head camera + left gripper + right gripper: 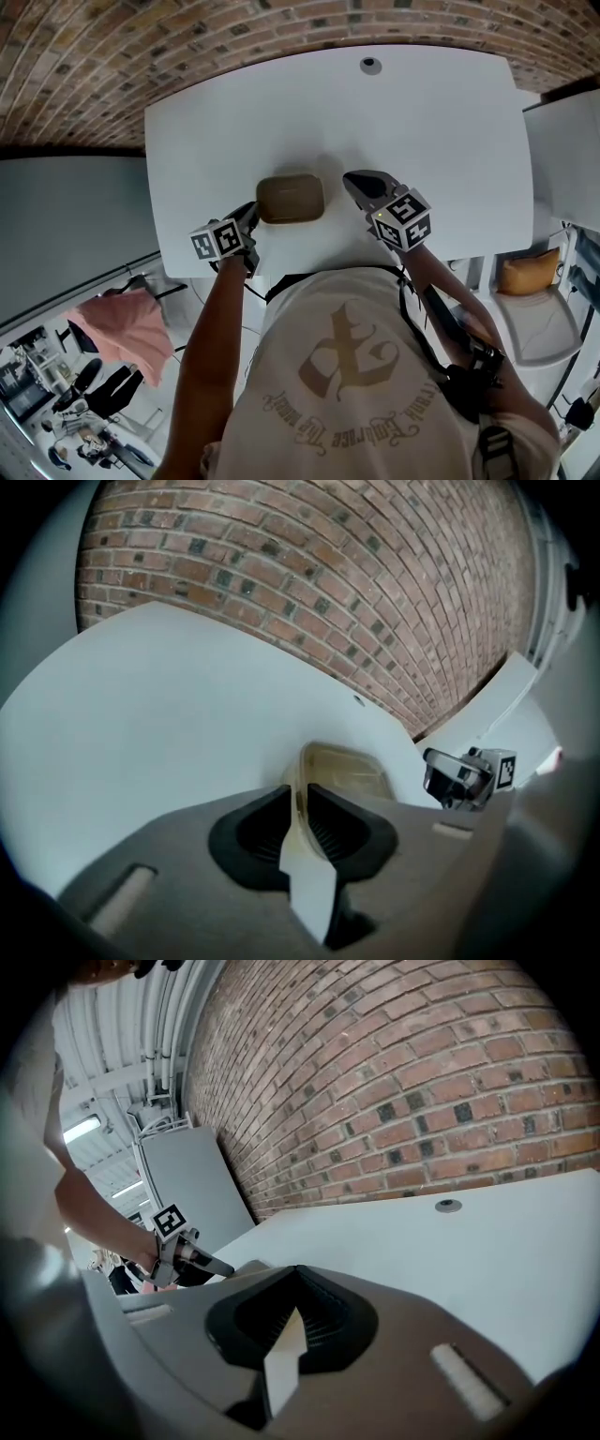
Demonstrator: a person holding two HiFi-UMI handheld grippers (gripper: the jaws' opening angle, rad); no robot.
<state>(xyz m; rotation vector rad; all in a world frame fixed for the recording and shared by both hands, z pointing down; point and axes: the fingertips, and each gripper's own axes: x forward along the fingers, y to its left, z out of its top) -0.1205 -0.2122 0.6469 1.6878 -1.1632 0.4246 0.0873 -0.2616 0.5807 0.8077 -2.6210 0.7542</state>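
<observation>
White table (441, 141) stood against a brick wall (141, 56). A round cable grommet (371, 65) sat near the table's far edge. A grey panel (66, 216) stood to the left, and the corner of a second table (562, 150) showed to the right. Below that corner was a chair (539, 319) with an orange cushion (529, 272).

Left arm was bent at the elbow, forearm running up to the near edge of the table. The left gripper (251, 217) came in low at the near-left corner of a brownish translucent container (291, 199). In the left gripper view its jaws were closed down to a thin slot. The container's rim stood pinched in that slot, one pad inside the wall and one outside.

The container sat flat near the table's front edge, between the two grippers.

Right arm reached forward, and the right gripper (368, 186) was over the table just right of the container without touching it. In the right gripper view its pads met, with nothing between them.

Each gripper carried a marker cube (218, 240) with black-and-white squares. The person's shirt (356, 375) bore a gothic emblem over an arc of lettering, too warped to read. No other writing could be read.
</observation>
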